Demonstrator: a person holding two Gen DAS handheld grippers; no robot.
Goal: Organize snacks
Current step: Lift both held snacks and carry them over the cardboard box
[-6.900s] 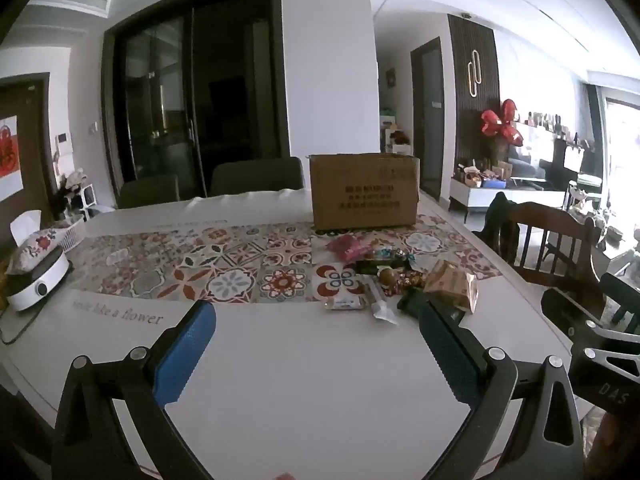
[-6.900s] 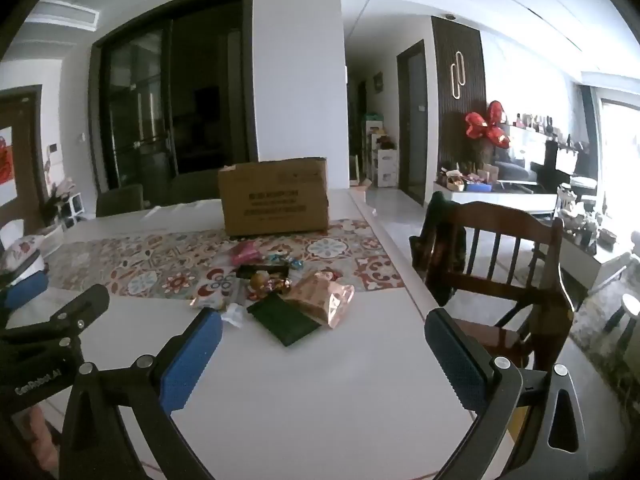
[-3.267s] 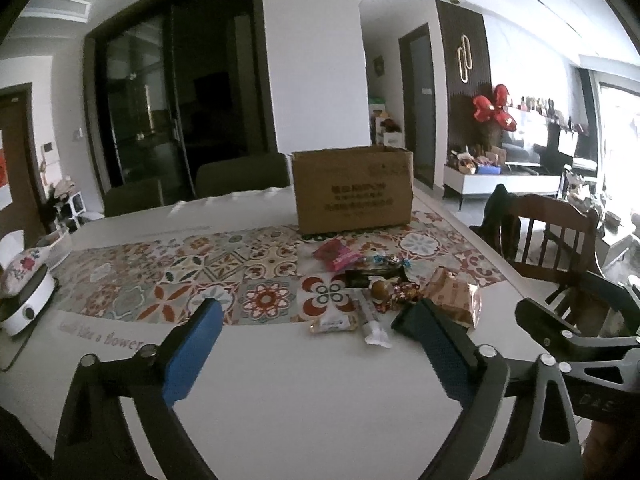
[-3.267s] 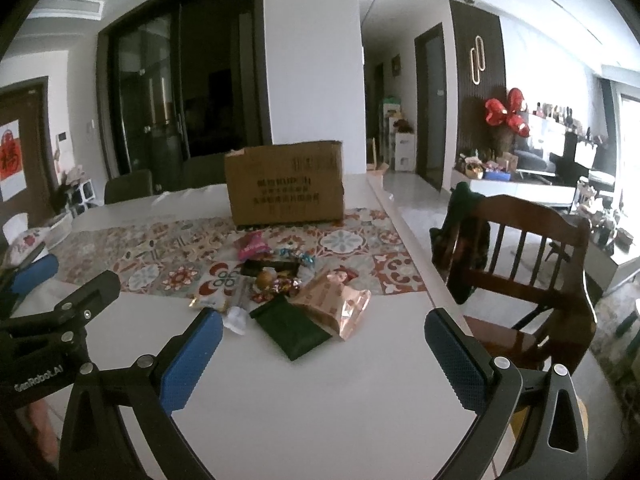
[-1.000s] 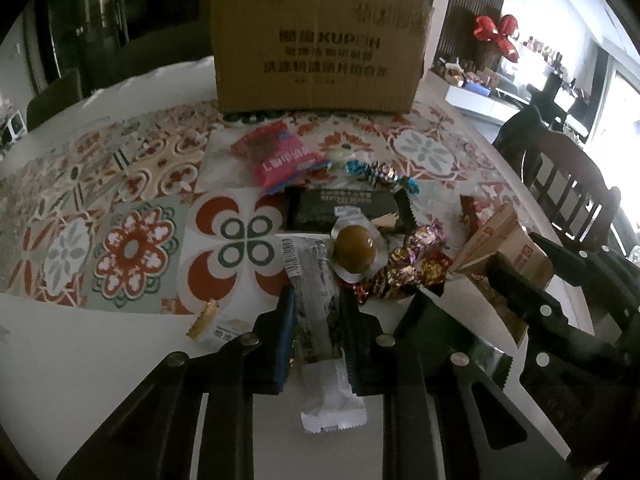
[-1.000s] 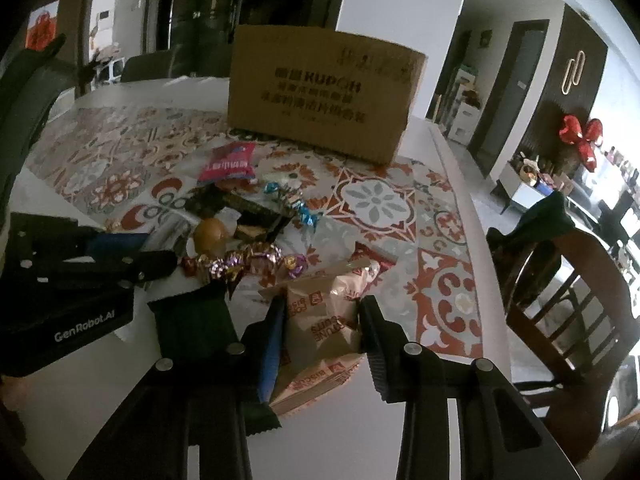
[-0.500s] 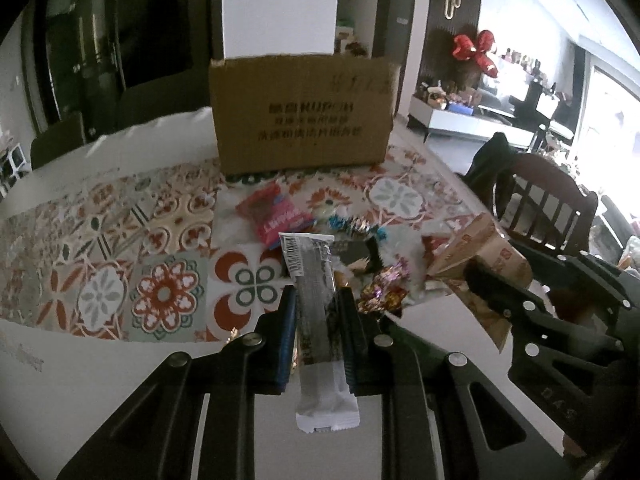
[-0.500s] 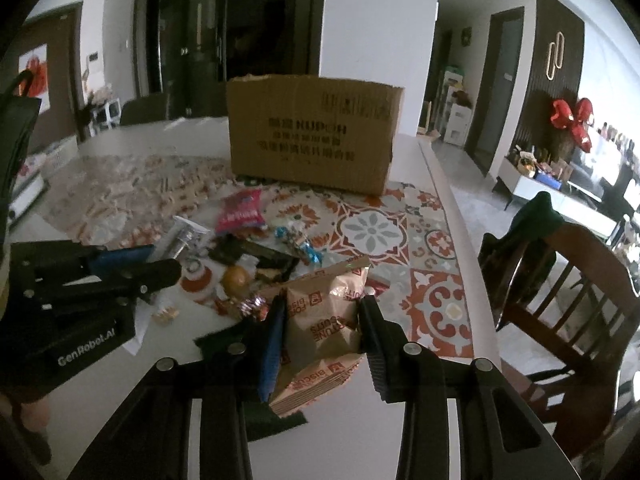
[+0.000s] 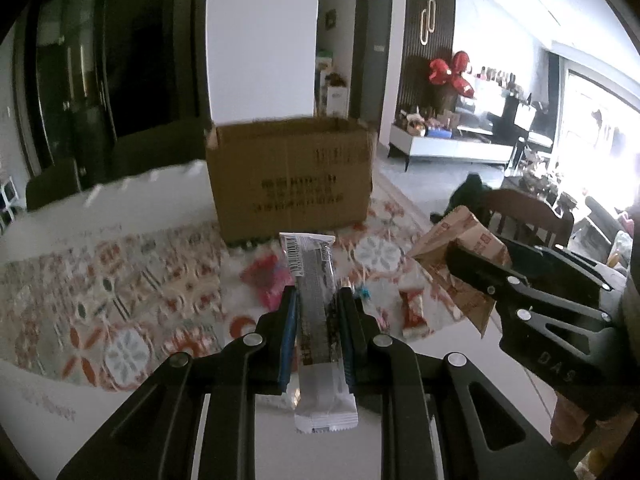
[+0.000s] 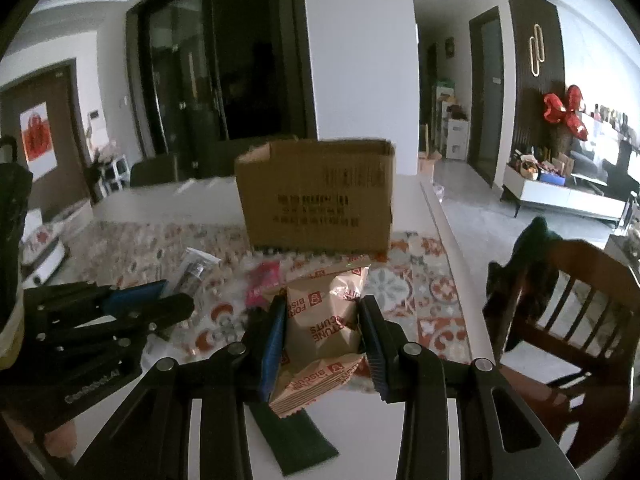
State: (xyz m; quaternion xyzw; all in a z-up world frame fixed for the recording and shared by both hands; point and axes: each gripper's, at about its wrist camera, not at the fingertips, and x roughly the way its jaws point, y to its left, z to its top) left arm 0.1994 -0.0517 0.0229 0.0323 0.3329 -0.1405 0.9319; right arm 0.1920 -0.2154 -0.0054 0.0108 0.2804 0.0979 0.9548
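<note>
The left gripper (image 9: pixel 317 312) has its jaws closed on a long bar (image 9: pixel 317 320) in a clear-ended wrapper, held lengthwise and lifted off the worktop (image 9: pixel 452 372), short of the box (image 9: pixel 290 178). The right gripper (image 10: pixel 322 330) has its jaws closed on a biscuit bag (image 10: pixel 324 320), also in the air and in front of the box. The box stands upright on the patterned runner (image 9: pixel 120 300), its open top level with or above both loads.

The main risk, as I judge it, is the box's near wall: if either snack is carried forward without more height, its leading end will strike the cardboard and fold or twist out of the grip. The bar is gripped only across its middle, so its far end may droop and catch the rim. The bag is soft and puffy; it could slip between the pads, and squeezing harder may crush the biscuits. The two grippers are close beside each other and could collide over the opening. Loose snacks, a pink packet (image 9: pixel 267 282) among them, lie just before the box and could be swept aside by a low pass.
</note>
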